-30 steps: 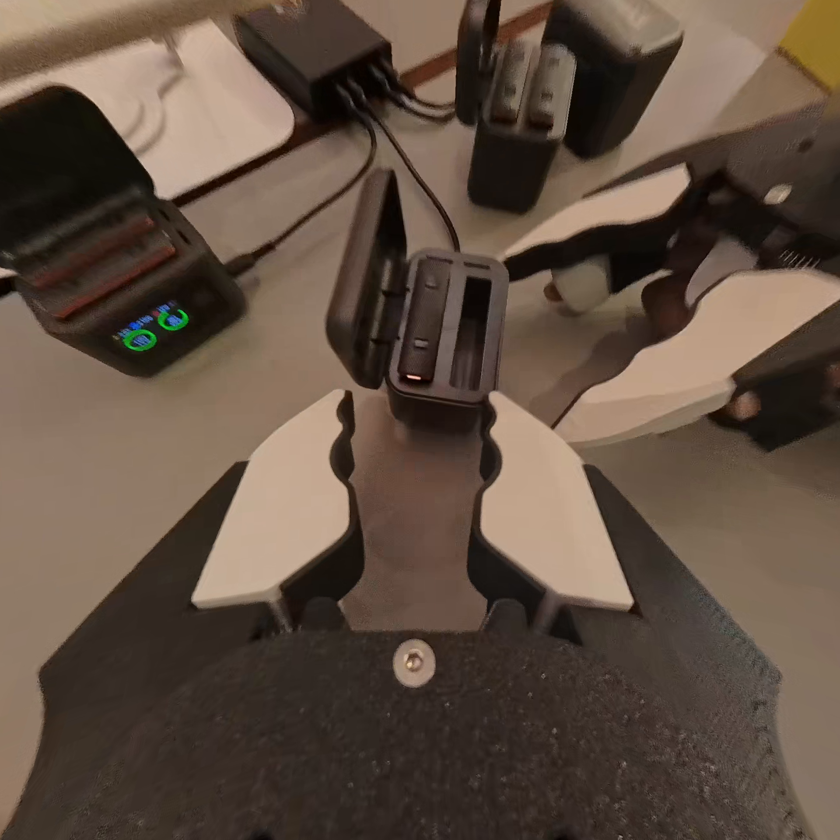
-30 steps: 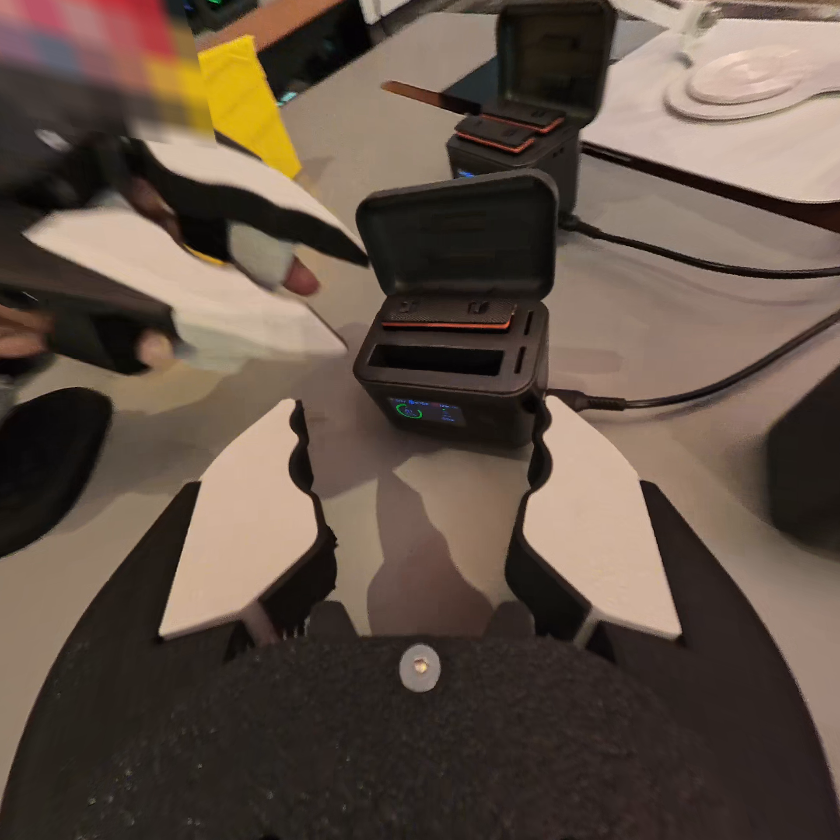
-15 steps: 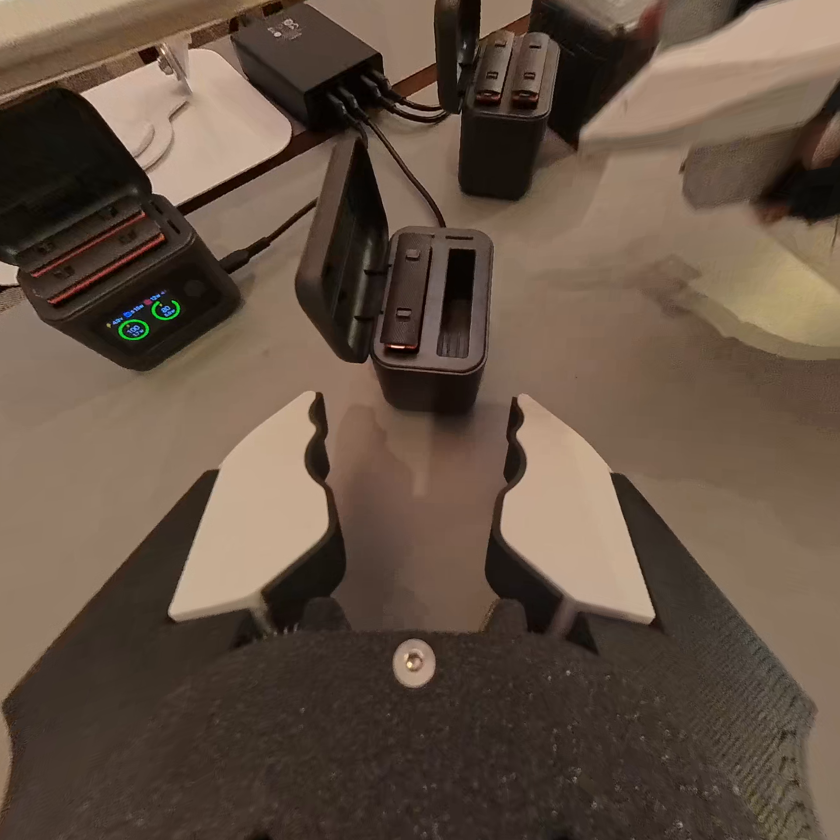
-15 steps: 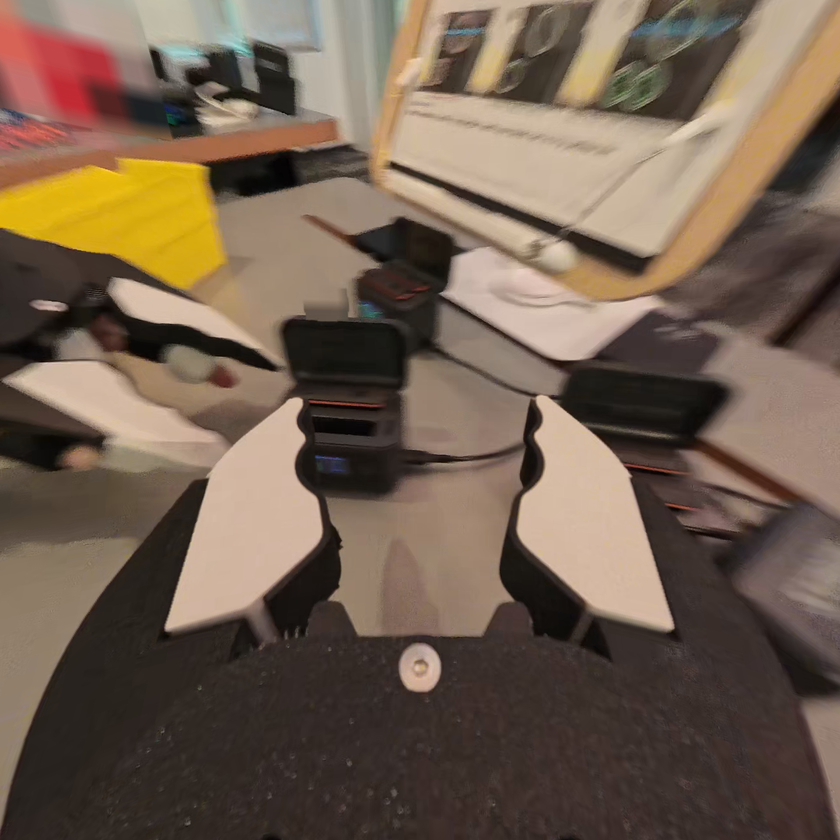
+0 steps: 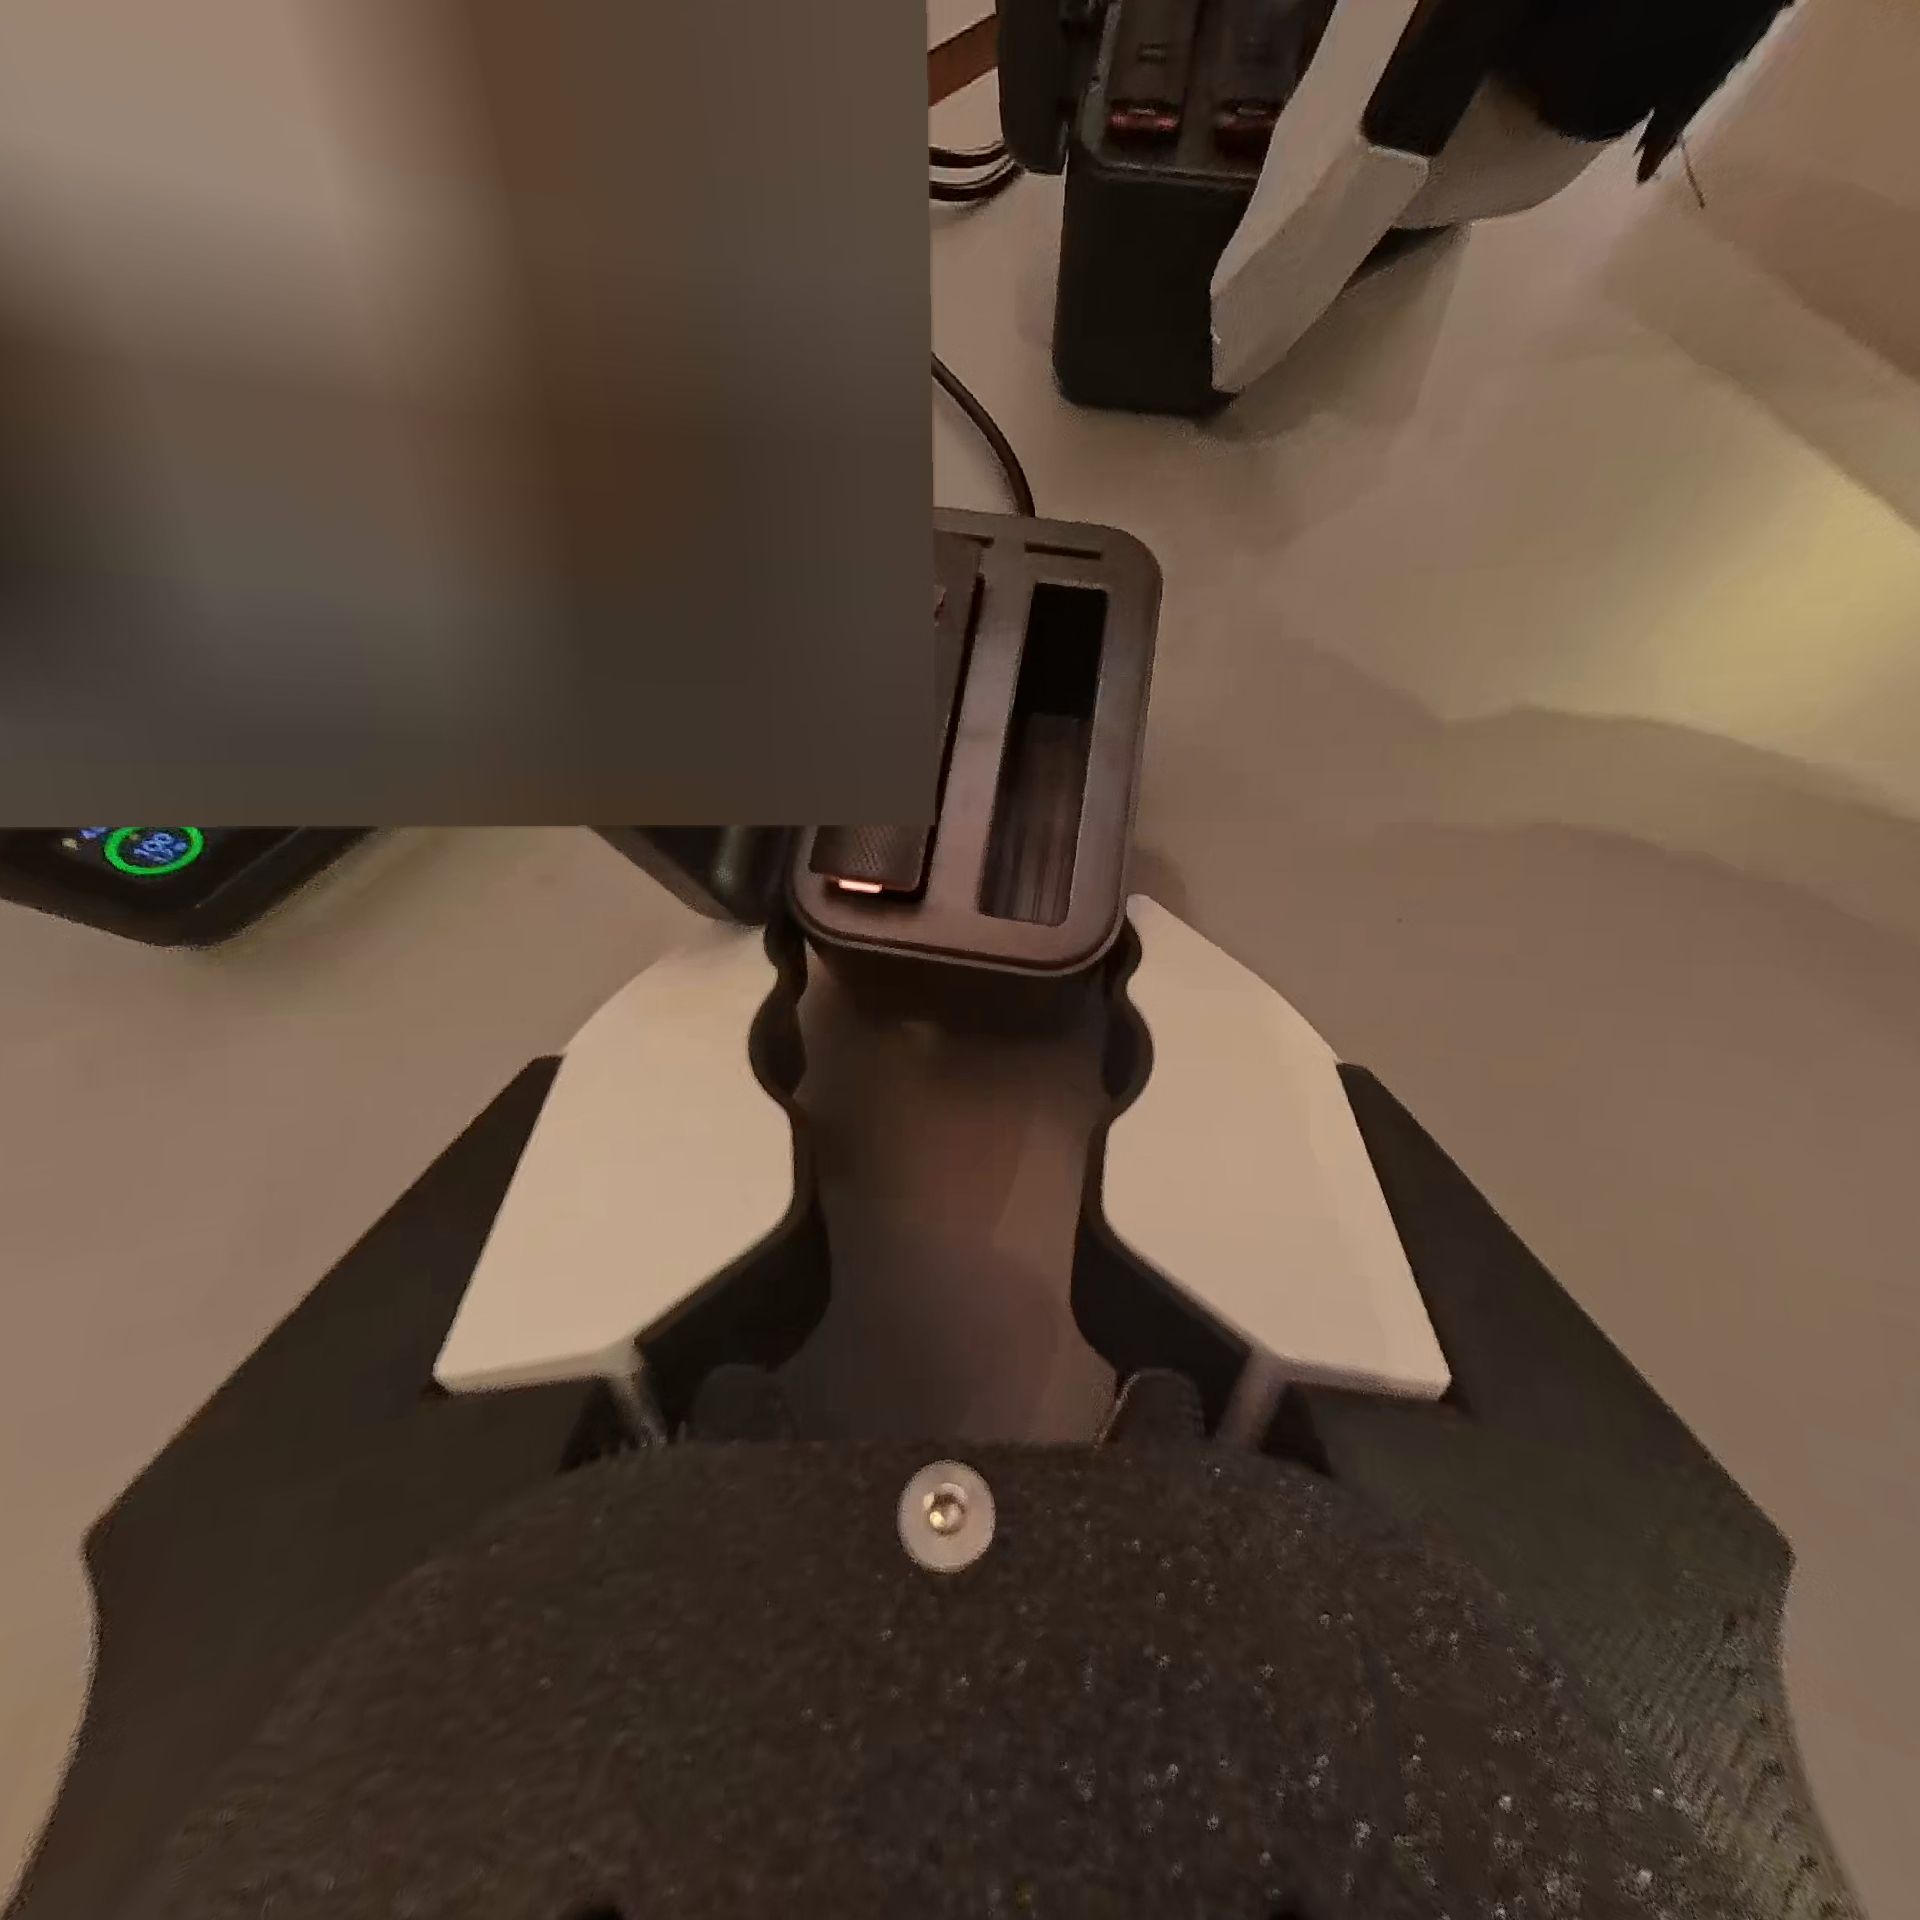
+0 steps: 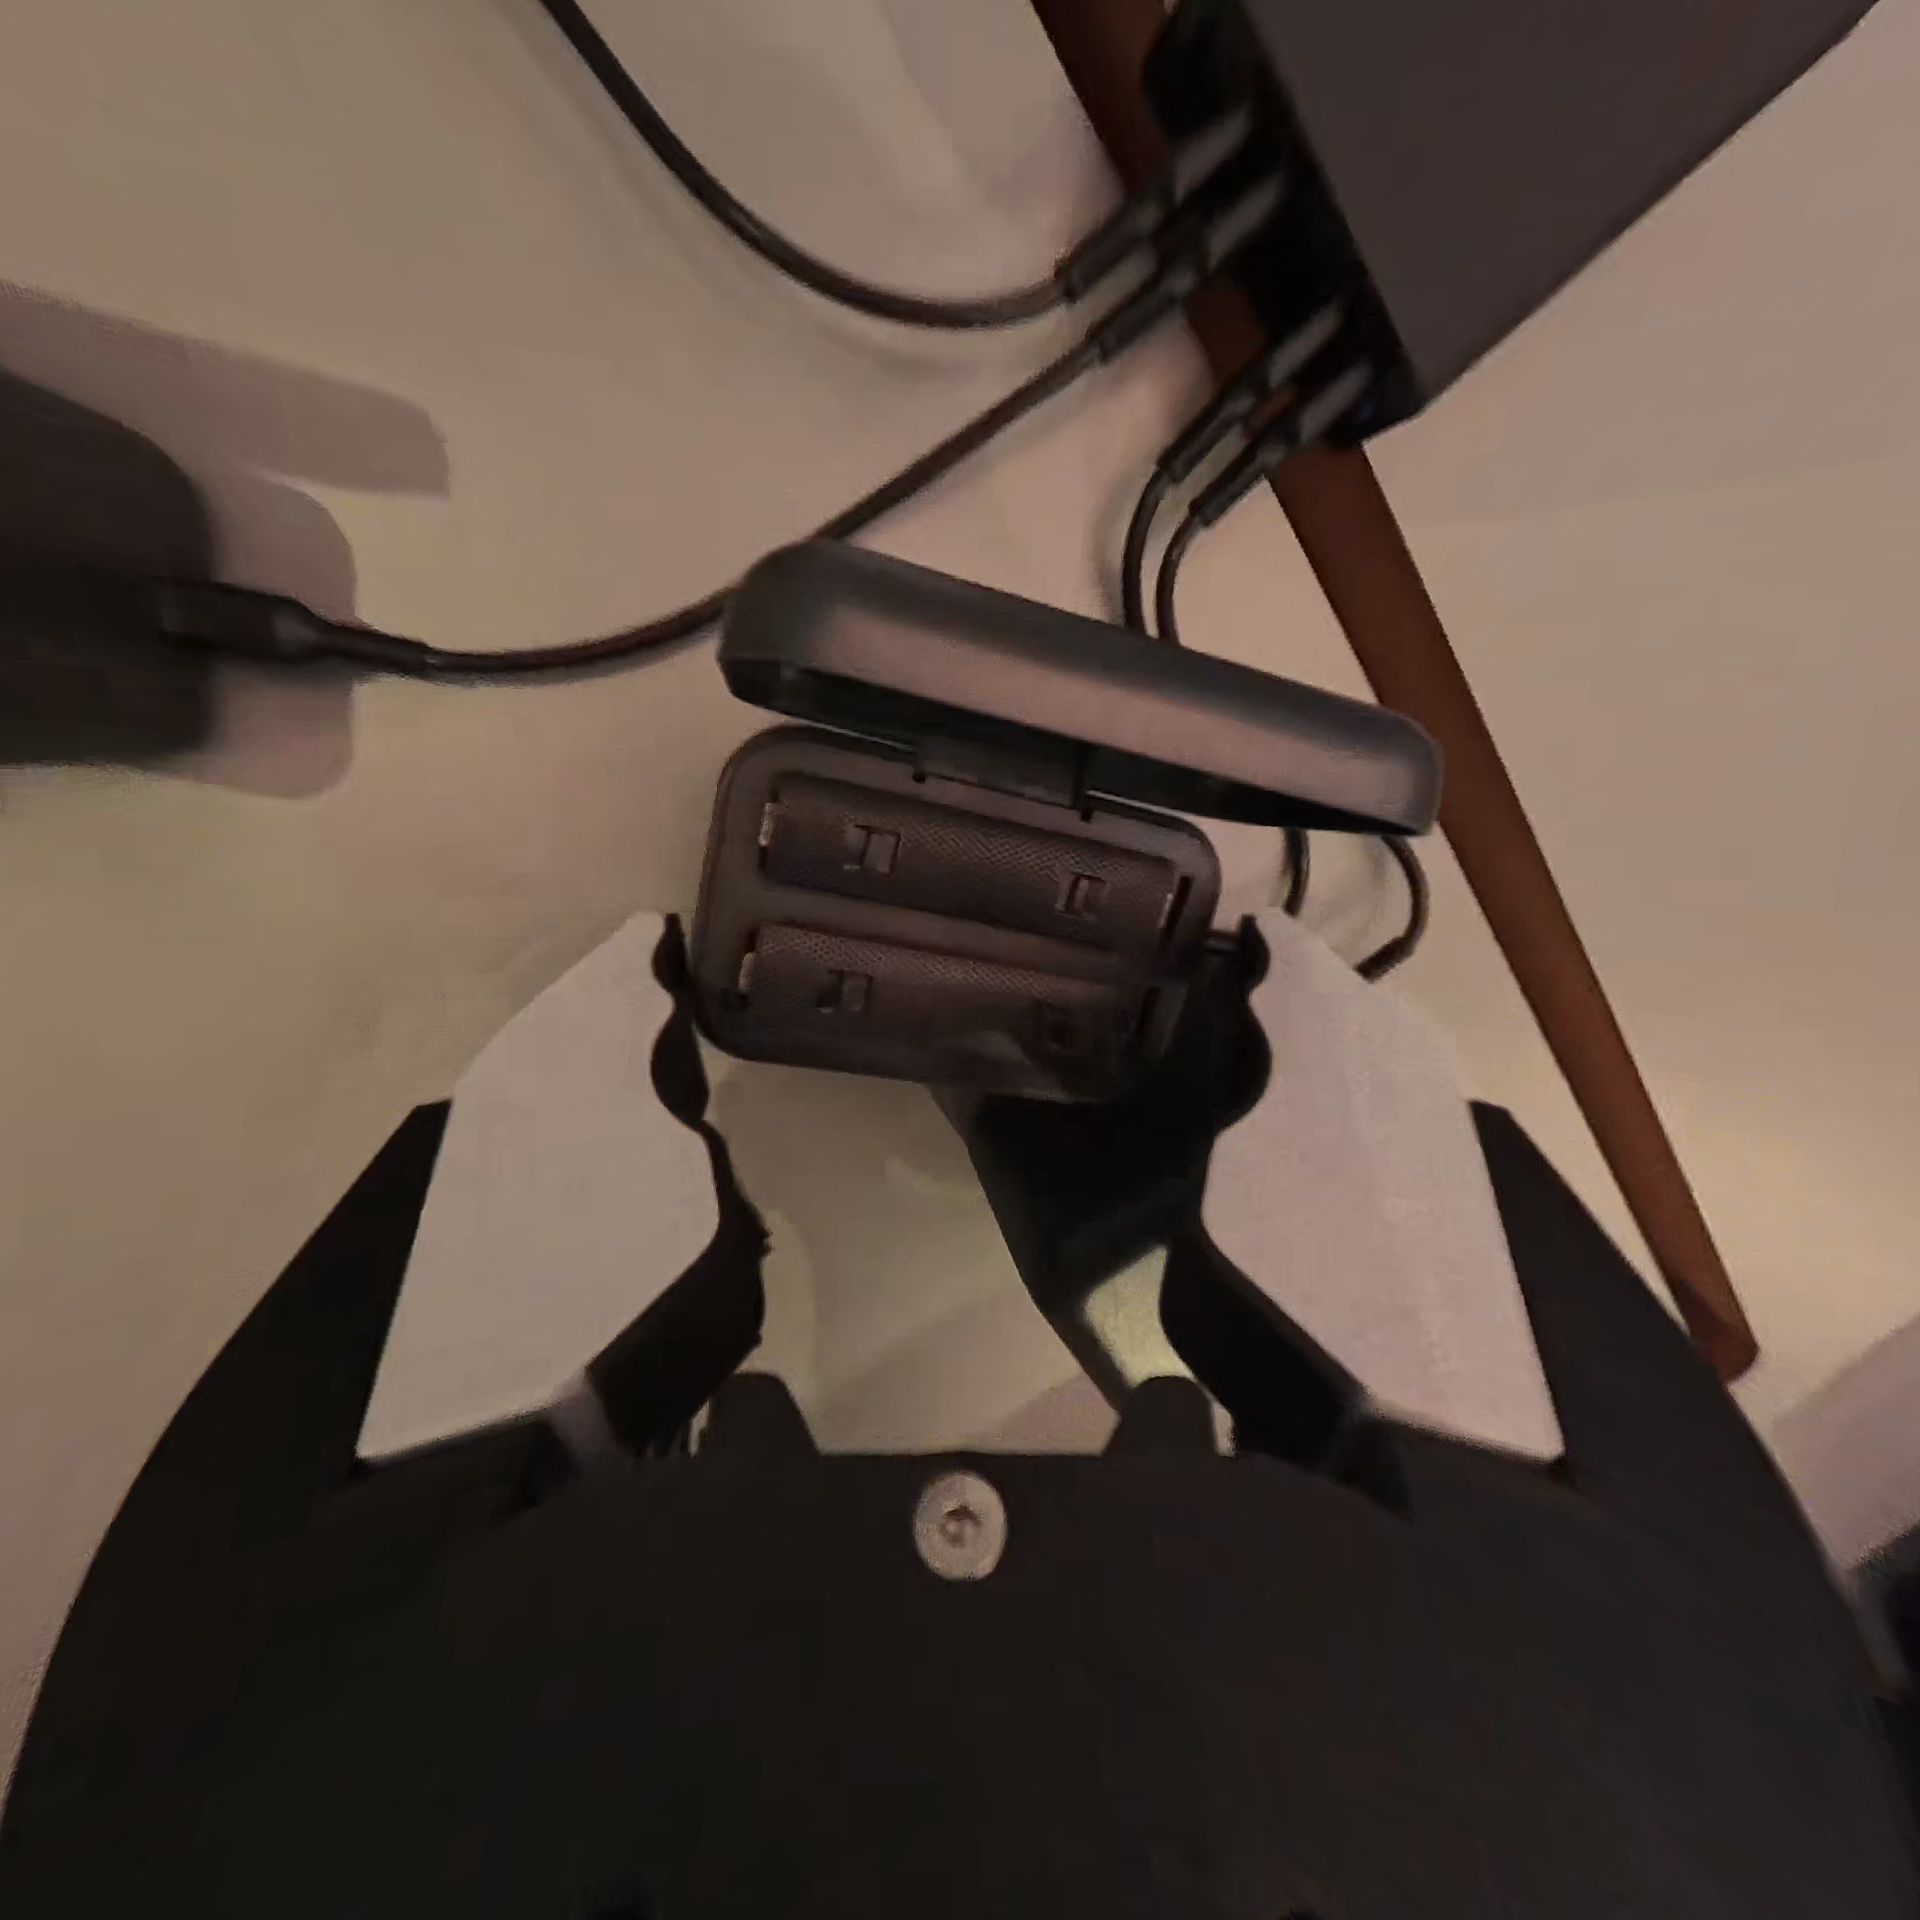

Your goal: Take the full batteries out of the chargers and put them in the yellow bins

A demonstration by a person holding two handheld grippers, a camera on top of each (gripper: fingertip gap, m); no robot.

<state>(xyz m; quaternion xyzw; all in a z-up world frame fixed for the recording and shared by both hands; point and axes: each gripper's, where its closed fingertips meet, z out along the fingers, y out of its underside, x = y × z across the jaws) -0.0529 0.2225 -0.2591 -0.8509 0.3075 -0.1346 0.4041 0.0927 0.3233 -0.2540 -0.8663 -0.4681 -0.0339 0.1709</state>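
In the left wrist view a black charger (image 5: 1127,727) stands right at my left gripper (image 5: 954,940). Its left slot holds one battery (image 5: 868,857) with a small red light; its right slot (image 5: 1039,748) is empty. The left fingertips press against both sides of this charger's body. In the right wrist view my right gripper (image 6: 961,945) is open above a second charger (image 6: 727,935) with its lid (image 6: 1081,707) open. Two batteries (image 6: 966,862) lie side by side in it. The right fingertips flank this charger with small gaps. No yellow bin is in view.
A third charger with a green ring display (image 5: 156,862) sits at the left. The two-battery charger (image 5: 1138,260) stands at the far top with a right gripper finger (image 5: 1299,229) beside it. A black power hub (image 6: 1507,156), cables (image 6: 831,281) and a brown strip (image 6: 1507,831) lie behind. The right tips stand about 12 cm off the black power hub (image 6: 1507,156).
My left gripper moved forward and closed onto the one-battery charger. My right gripper swung away from it and came down over the far charger with two batteries.
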